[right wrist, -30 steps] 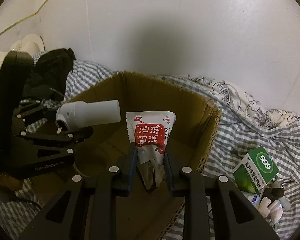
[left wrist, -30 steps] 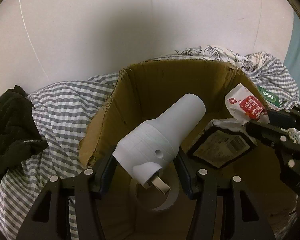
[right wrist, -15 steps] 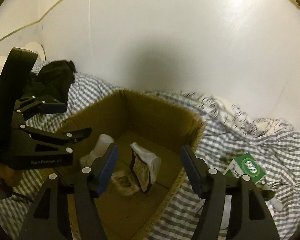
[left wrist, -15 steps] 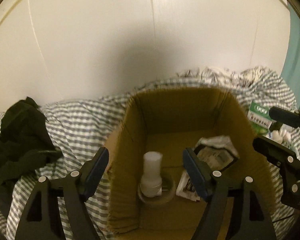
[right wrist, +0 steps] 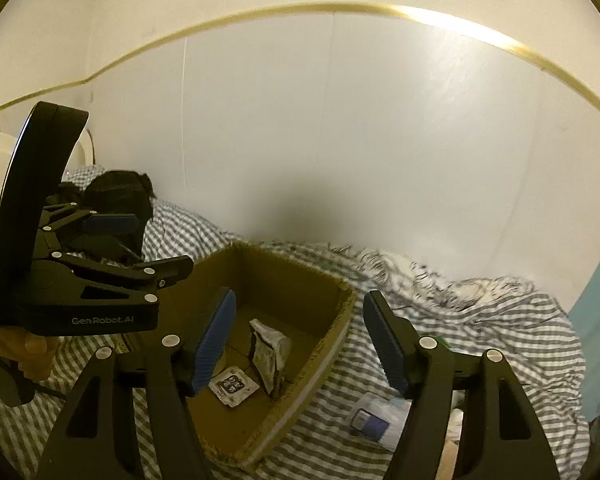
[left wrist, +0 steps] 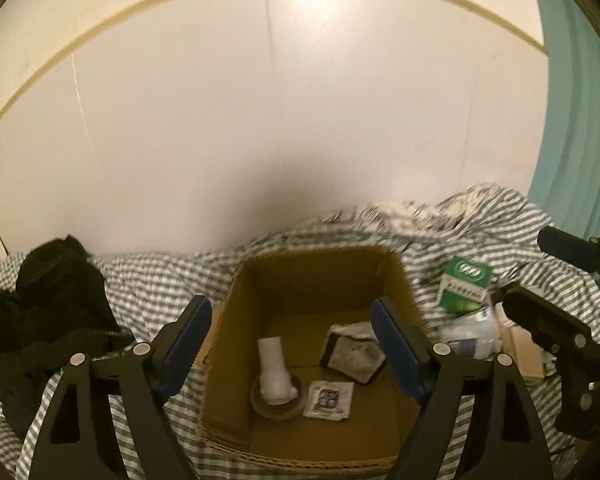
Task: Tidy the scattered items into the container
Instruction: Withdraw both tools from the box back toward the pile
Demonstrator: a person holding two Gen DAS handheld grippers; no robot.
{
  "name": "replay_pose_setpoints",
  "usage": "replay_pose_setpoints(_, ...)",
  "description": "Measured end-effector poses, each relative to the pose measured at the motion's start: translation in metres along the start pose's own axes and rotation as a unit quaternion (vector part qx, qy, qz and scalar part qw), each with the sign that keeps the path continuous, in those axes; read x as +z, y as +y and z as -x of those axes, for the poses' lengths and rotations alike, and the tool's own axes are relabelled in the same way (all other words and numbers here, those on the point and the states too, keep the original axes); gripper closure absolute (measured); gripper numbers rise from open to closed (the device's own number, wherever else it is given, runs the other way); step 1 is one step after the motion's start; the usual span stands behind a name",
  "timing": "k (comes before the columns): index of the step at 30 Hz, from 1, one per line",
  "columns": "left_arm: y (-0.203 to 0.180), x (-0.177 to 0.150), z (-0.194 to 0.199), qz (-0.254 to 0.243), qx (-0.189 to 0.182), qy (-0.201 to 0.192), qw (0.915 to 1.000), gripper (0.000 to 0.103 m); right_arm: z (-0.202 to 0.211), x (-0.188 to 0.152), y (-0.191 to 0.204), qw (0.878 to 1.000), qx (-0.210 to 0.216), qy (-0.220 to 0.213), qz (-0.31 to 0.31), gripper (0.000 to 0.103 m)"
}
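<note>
The open cardboard box [left wrist: 320, 254] sits on the checked bedding. Inside it a white plug adapter [left wrist: 274, 372] rests on a tape roll [left wrist: 278, 406], beside a small white sachet [left wrist: 328, 398] and a dark crumpled pouch [left wrist: 354, 350]. My left gripper [left wrist: 290, 308] hangs above the box, jaws opening, nothing between them. My right gripper [right wrist: 300, 304] is also above the box [right wrist: 342, 316], jaws opening and empty. The right wrist view shows the pouch [right wrist: 272, 352] and sachet [right wrist: 232, 386] below. A green medicine box [left wrist: 466, 286] and white packets [left wrist: 470, 336] lie on the bedding right of the box.
A black garment [left wrist: 52, 304] lies on the bedding to the left. A white wall rises close behind the box. A teal curtain [left wrist: 580, 100] hangs at the right. A blue-and-white packet [right wrist: 374, 420] lies on the bedding right of the box. A hand [right wrist: 20, 348] holds the left gripper [right wrist: 162, 242].
Both grippers let go: the white adapter and the red-and-white packet dropped into the box. Both have opened wide, risen and pulled back from the box.
</note>
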State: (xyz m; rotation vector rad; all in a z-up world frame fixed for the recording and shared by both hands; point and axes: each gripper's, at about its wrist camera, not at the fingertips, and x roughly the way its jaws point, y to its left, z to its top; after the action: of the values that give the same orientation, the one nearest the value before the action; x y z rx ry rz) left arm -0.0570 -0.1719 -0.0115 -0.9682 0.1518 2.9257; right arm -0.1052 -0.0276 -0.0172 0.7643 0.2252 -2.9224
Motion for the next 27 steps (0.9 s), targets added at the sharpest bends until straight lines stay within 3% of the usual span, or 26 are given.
replay_pose_setpoints(4,-0.017,0.009,0.024,-0.008,-0.006,-0.024,0.9997,0.017,0.029,0.002,-0.012,1.000,-0.011,-0.018,-0.005,0.035)
replay_pose_setpoints(6,-0.026,0.013,0.036,-0.008,-0.011,-0.035,0.9993,0.009,0.044,0.002,-0.018,0.999,-0.020,-0.028,-0.004,0.035)
replay_pose_setpoints(15,-0.066,0.022,0.069,-0.014,-0.038,-0.084,0.9957,0.000,0.093,-0.005,-0.048,0.997,-0.053,-0.054,-0.008,0.031)
replay_pose_setpoints(22,-0.097,0.028,0.065,-0.004,-0.058,-0.097,0.9936,0.000,0.108,-0.017,-0.085,0.995,-0.077,-0.053,-0.029,0.031)
replay_pose_setpoints(27,-0.119,0.031,0.049,-0.006,-0.069,-0.089,0.9936,0.000,0.112,-0.029,-0.114,0.993,-0.097,-0.055,-0.042,0.018)
